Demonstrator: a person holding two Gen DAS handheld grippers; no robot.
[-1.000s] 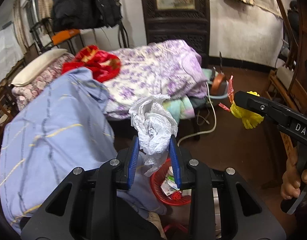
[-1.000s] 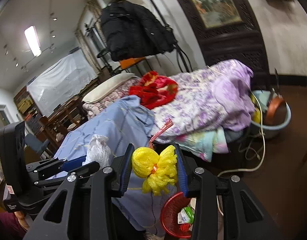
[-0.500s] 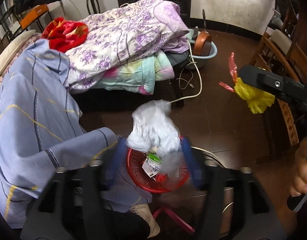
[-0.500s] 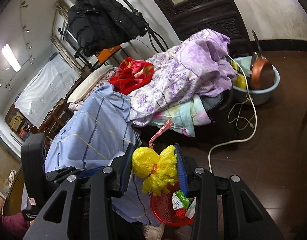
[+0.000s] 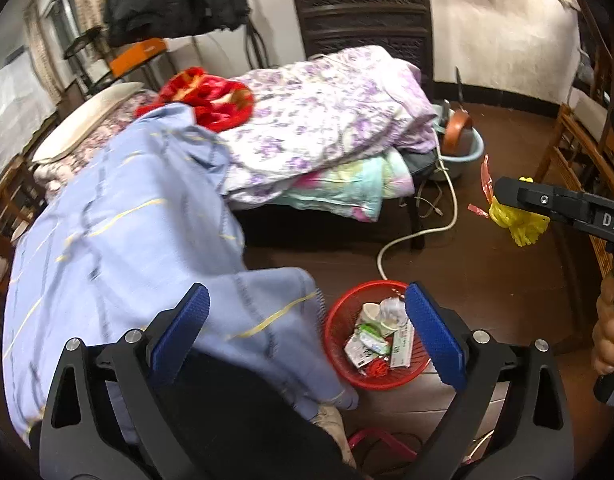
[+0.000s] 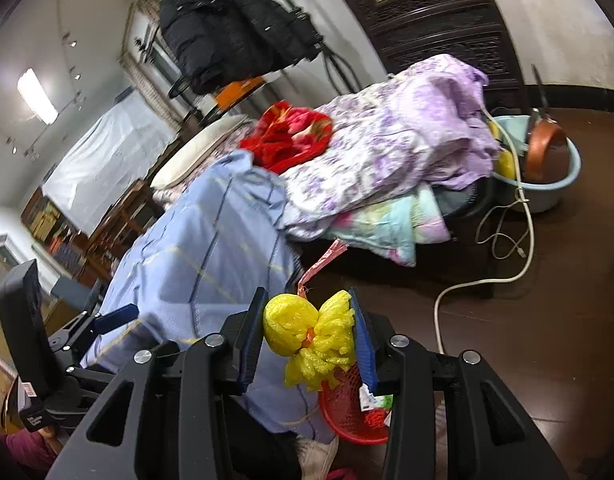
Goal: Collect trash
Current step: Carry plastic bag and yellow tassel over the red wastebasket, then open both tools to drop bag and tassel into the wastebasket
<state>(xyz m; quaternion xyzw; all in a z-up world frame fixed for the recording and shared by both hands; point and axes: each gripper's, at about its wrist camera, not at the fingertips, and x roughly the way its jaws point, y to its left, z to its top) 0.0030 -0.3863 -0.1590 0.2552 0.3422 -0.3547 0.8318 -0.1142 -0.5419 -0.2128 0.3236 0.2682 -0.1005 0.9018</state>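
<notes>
Basket: I see a red plastic mesh wastebasket [image 5: 339,332].
Held scrap: yellow foam netting [image 6: 311,336], pink tail.
Pads: my left gripper [image 5: 305,330] has blue ribbed pads [image 5: 435,340].
Bedding: pale blue striped blanket [image 5: 119,240]; lilac floral quilt [image 5: 327,112].

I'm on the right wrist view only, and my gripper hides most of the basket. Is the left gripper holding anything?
Observer: No. The left gripper has just been opening its jaws; they stand wide with nothing between them.
Operator: What's in the red basket?
Observer: The red basket holds a crumpled white bag, a paper cup and some wrappers.
Operator: Is my yellow net over it?
Observer: Seemingly not. In the left wrist view the yellow net, gripped by the right gripper, shows off to the basket's right, over bare floor.
</notes>
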